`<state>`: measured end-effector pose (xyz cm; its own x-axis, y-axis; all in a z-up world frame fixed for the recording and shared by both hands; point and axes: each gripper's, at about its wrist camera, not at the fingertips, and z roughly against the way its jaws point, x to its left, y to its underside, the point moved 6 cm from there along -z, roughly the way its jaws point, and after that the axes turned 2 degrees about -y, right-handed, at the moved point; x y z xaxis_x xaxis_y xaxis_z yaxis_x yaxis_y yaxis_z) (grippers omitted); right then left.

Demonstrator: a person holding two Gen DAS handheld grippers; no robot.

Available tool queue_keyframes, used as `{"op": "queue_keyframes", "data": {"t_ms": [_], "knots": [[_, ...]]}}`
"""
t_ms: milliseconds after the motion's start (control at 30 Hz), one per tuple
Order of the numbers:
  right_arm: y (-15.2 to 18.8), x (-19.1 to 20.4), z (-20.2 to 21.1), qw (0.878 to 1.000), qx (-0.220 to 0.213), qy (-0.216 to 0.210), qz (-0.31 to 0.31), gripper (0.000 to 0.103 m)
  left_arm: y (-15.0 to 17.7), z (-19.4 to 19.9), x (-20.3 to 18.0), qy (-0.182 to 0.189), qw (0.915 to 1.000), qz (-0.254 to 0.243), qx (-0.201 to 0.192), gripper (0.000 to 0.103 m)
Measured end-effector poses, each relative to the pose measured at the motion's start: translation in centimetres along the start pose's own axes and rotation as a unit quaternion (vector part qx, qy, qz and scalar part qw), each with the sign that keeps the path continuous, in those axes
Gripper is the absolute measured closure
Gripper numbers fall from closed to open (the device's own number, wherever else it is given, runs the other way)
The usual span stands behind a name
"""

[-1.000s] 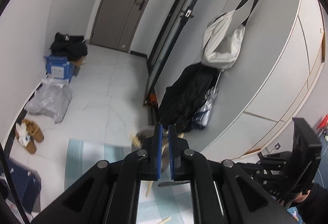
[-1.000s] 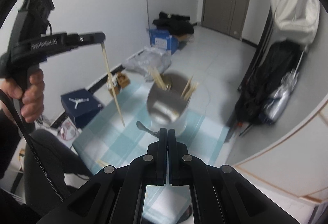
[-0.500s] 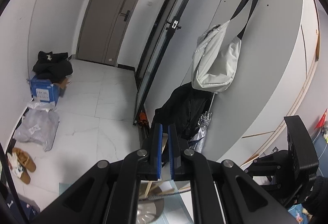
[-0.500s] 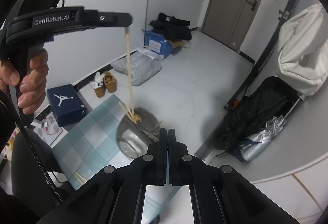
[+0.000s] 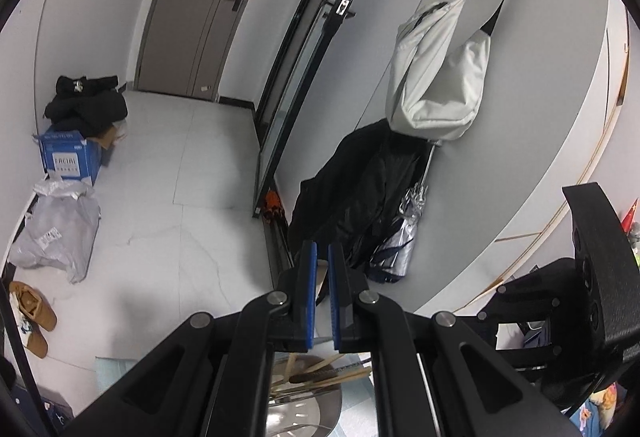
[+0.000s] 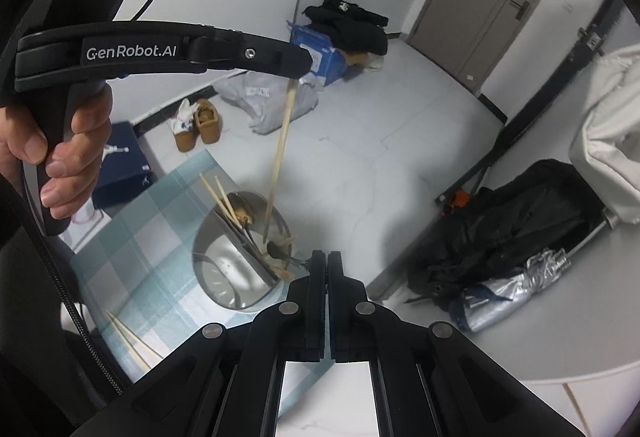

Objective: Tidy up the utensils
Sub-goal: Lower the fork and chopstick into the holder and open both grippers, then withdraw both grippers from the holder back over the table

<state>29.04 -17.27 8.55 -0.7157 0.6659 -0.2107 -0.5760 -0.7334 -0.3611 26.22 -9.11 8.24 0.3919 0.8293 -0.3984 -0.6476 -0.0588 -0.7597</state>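
Wooden light-tan chopstick (image 6: 280, 153) is pinched at its top end by the left gripper (image 6: 298, 71), hanging near-vertical with its lower tip inside the round stainless-steel utensil holder (image 6: 224, 273). Tip sits among the contents: more wooden chopsticks (image 6: 219, 197) leaning on the far-left rim, plus a dark-handled spoon (image 6: 276, 249); can't tell if the tip touches the bottom. Person's hand (image 6: 60, 153) wraps the left gripper's black handle.

Left wrist view: blue-padded fingers (image 5: 311, 293) stand a narrow gap apart, the chopstick's pale top end just visible between them; holder rim and chopstick ends (image 5: 320, 383) directly below.

Right gripper (image 6: 327, 265) is fully closed, fingers touching, nothing between them. It hovers just beside the holder's near rim.

Holder stands on a teal-and-white checked cloth (image 6: 136, 249) covering the desk. Two loose wooden chopsticks (image 6: 128, 341) lie on the cloth at the near-left edge, well apart from the holder.

Background: grey tiled floor (image 6: 360, 157), blue cardboard box (image 6: 320, 57), tan shoes (image 6: 200, 123), white hanging bag (image 5: 436, 77).
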Motion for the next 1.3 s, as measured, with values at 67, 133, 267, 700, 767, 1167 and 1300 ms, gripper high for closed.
{"op": "queue_keyframes", "data": {"t_ms": [67, 133, 267, 700, 767, 1167, 1300], "knots": [[0.0, 0.2, -0.8, 1.0, 0.003, -0.004, 0.005, 0.103, 0.4, -0.2, 0.2, 0.001, 1.0, 0.001, 0.006, 0.101], [-0.1, 0.7, -1.4, 1.0, 0.006, -0.01, 0.006, 0.103, 0.9, 0.0, 0.7, -0.006, 0.9999, 0.003, 0.008, 0.101], [0.3, 1.4, -2.4, 1.0, 0.008, -0.018, 0.007, 0.103, 1.4, -0.4, 1.4, -0.003, 0.9997, 0.014, 0.02, 0.101], [-0.6, 0.6, -6.3, 0.995, -0.025, -0.047, -0.087, 0.101, 4.0, -1.7, 2.7, -0.002, 0.997, 0.039, 0.066, 0.101], [-0.6, 0.6, -6.5, 0.992, -0.041, -0.057, -0.104, 0.098, 4.4, -1.7, 3.3, 0.0, 0.9961, 0.056, 0.068, 0.1], [3.3, 0.1, -3.6, 0.948, -0.139, -0.098, -0.27, 0.078, 5.3, 3.0, 3.6, -0.074, 0.9952, 0.057, 0.029, 0.042], [5.2, 0.9, -0.3, 0.935, -0.185, -0.088, -0.29, 0.058, 5.9, 6.1, 2.6, -0.112, 0.9927, 0.043, -0.008, 0.023]]}}
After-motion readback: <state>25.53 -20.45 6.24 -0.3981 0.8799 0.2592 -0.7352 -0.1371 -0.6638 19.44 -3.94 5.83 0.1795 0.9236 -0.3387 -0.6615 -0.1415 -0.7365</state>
